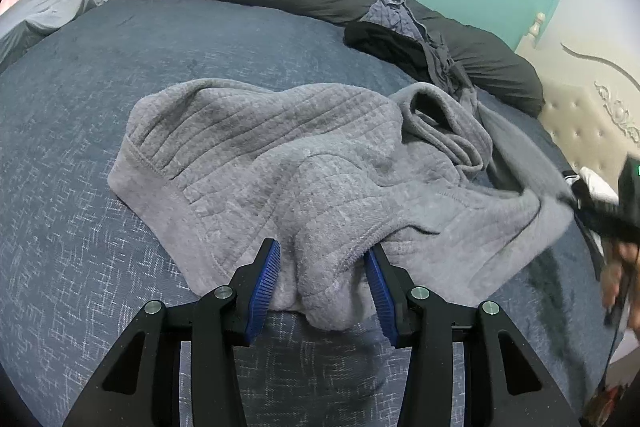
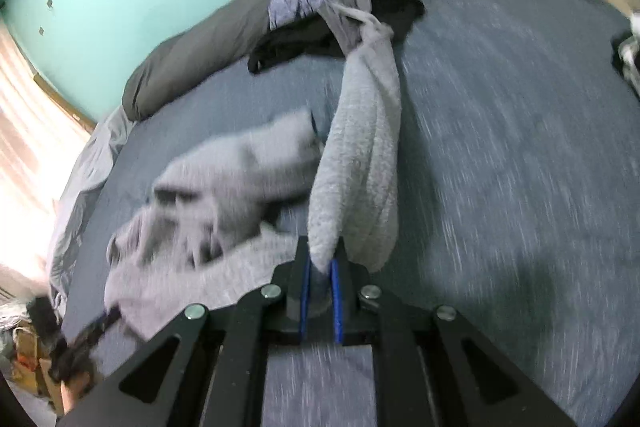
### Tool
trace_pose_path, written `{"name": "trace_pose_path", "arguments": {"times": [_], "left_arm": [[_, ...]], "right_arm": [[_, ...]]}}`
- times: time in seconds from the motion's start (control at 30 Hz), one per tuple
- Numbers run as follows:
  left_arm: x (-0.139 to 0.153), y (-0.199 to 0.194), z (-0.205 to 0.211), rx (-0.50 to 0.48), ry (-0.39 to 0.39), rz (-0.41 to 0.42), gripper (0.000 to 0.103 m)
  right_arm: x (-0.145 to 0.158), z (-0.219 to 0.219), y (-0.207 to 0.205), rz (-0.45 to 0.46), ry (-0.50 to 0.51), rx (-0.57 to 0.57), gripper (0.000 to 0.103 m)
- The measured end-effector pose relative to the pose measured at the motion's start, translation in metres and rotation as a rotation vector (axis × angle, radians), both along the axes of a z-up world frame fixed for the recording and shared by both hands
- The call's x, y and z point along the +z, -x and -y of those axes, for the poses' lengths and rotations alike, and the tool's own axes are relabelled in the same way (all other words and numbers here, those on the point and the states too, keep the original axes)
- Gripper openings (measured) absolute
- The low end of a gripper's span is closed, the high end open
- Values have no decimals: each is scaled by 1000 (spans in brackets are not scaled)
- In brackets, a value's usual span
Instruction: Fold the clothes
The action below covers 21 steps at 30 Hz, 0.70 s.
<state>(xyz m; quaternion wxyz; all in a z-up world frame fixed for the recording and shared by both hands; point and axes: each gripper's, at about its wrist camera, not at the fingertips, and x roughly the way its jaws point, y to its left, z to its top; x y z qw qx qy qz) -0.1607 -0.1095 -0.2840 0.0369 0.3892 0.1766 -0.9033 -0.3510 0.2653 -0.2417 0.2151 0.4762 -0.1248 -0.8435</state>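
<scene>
The left gripper (image 1: 322,281) is clamping its jaws on a bunched hem of the grey fleece garment (image 1: 280,163), which is lying crumpled on the blue bed (image 1: 80,187). The right gripper (image 2: 320,301) is pinching a sleeve (image 2: 360,163), stretching it taut toward a pile of dark clothes (image 2: 320,23).

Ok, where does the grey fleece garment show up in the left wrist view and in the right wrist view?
Left wrist view: the grey fleece garment fills the middle of the bed, its near hem between the left gripper's pads.
Right wrist view: it lies blurred at centre left, with one part stretched up the middle from the right gripper, which is shut on it.
Shared landmark: the dark clothes pile by the long dark pillow.
</scene>
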Motion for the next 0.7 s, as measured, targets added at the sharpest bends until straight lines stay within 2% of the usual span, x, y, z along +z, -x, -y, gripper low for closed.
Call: {"name": "trace_pose_path", "arguments": {"times": [0.17, 0.2, 0.33, 0.37, 0.43, 0.57, 0.6, 0.63, 0.7], "left_arm": [[0, 0, 0, 2, 5, 1, 48], [0, 0, 1, 4, 2, 1, 48], [1, 0, -1, 0, 20, 3, 48], [1, 0, -1, 0, 24, 3, 48], [2, 0, -2, 1, 27, 2, 48], [2, 1, -5, 1, 38, 5, 48], [1, 1, -5, 2, 41, 6, 48], [1, 1, -5, 3, 45, 8, 49], [1, 1, -5, 6, 52, 10, 54]], "right_arm": [[-28, -11, -25, 103, -21, 34, 9], [-31, -13, -27, 117, -13, 36, 12], [-19, -28, -20, 85, 57, -10, 13], [-15, -32, -17, 72, 73, -25, 16], [-6, -33, -7, 42, 46, -49, 40], [3, -29, 23, 13, 1, -82, 53], [2, -28, 31, 18, 2, -92, 61], [0, -25, 39, 26, -1, -100, 64], [-6, -16, 53, 36, -24, -109, 64]]}}
